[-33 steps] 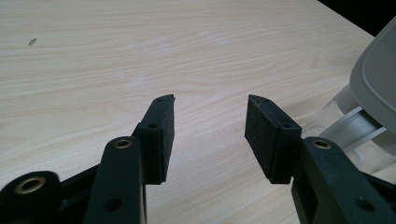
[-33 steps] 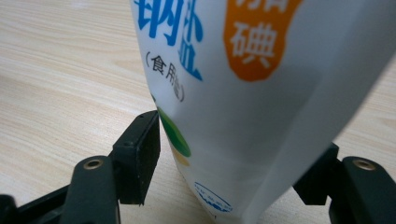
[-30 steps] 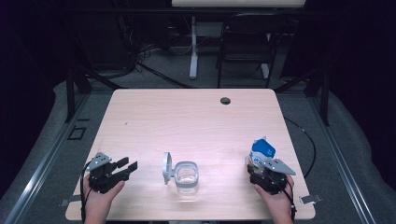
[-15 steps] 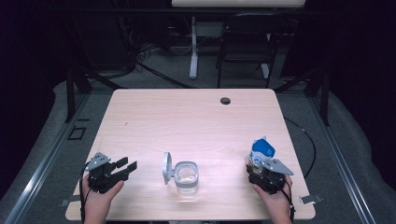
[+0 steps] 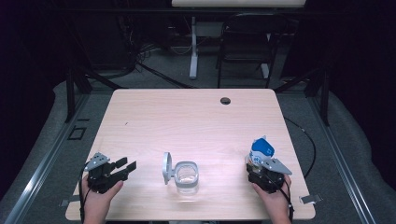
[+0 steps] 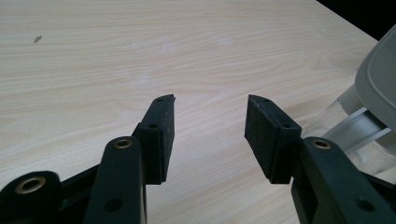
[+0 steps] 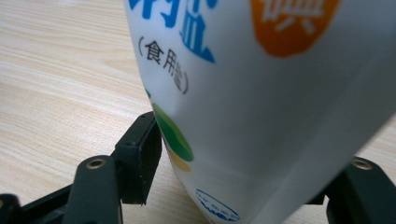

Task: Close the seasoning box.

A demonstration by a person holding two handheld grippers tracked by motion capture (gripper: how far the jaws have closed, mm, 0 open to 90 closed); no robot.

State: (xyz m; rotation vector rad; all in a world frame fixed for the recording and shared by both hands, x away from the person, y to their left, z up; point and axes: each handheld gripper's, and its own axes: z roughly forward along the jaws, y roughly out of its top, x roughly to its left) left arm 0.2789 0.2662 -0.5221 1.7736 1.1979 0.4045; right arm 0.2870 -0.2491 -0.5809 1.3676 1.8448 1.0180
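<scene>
Right gripper (image 5: 259, 164): near the table's (image 5: 196, 116) front right corner; jaws pinching the lower part of a white salt bag (image 5: 261, 148) with blue, orange and green print, held upright.
Left gripper (image 5: 122, 166): near the front left corner, jaws spread, nothing between them, pointing toward the container.
Container (image 5: 187, 176): clear, square-mouthed, close to the middle of the front edge, grey hinged lid (image 5: 166, 167) standing open on its left side.
Risk, bag: soft pouch gripped low; likely to fold or sag over the jaws once tilted, spilling salt onto the table short of the container.
Risk, container: light and unheld; a nudge from the bag or a jaw could slide or tip it, or knock the lid shut.
Risk, mouth: narrow target; pouring from well to the right would probably miss.
Hard to tell: whether the bag's top is cut open; whether the container holds anything.
Cut off: bag's top and bottom edges in the right gripper view (image 7: 261, 93); right-hand jaw largely behind the bag there.
Partly seen: lid and container wall at the right edge of the left gripper view (image 6: 378, 88).
</scene>
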